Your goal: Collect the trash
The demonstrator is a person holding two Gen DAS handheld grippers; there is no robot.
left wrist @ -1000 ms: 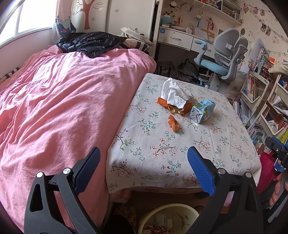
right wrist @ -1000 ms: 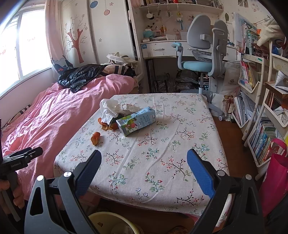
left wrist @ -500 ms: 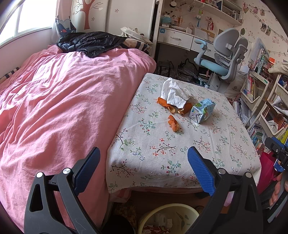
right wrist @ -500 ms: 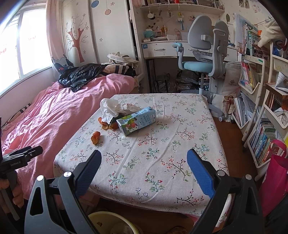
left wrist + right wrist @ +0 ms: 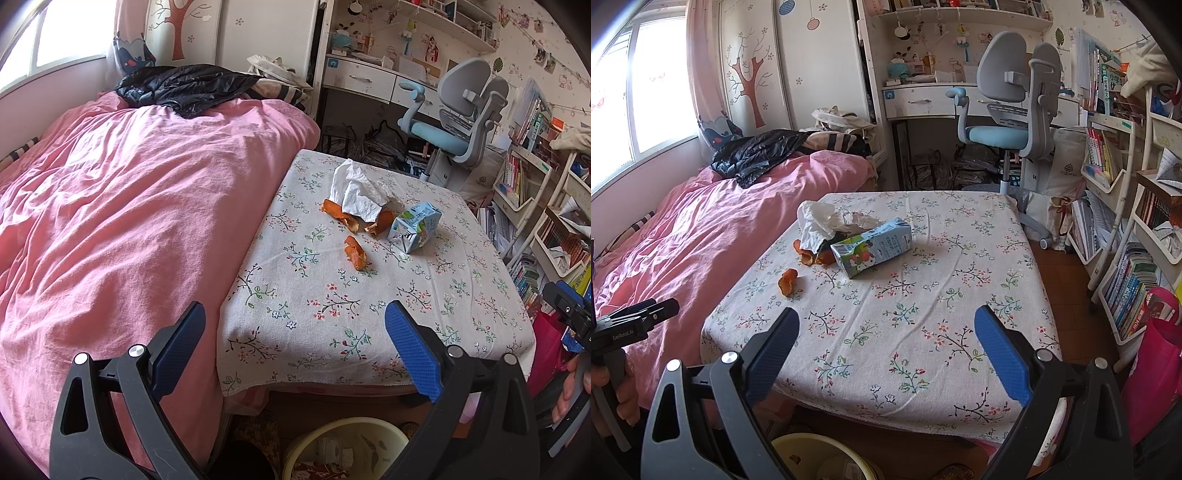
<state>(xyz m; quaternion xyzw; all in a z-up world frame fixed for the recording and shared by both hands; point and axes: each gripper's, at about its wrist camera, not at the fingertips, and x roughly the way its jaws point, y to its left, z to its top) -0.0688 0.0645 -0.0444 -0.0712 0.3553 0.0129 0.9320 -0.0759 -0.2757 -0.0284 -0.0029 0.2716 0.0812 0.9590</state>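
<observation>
On the floral-cloth table point(image 5: 369, 314) point(image 5: 923, 314) lie a crumpled white tissue point(image 5: 356, 192) point(image 5: 820, 223), orange peel pieces point(image 5: 355, 253) point(image 5: 788, 282), and a blue-green drink carton point(image 5: 415, 226) point(image 5: 873, 246) on its side. A pale yellow bin point(image 5: 347, 448) point(image 5: 816, 458) with trash in it stands on the floor below the table's near edge. My left gripper point(image 5: 293, 347) is open and empty, held before the table's near left corner. My right gripper point(image 5: 886, 350) is open and empty, over the near edge.
A pink-covered bed point(image 5: 129, 221) adjoins the table's left side, with a black jacket point(image 5: 184, 88) on it. A grey-blue desk chair point(image 5: 1008, 122) and desk stand behind. Bookshelves point(image 5: 1126, 240) and a pink bag point(image 5: 1156, 369) line the right.
</observation>
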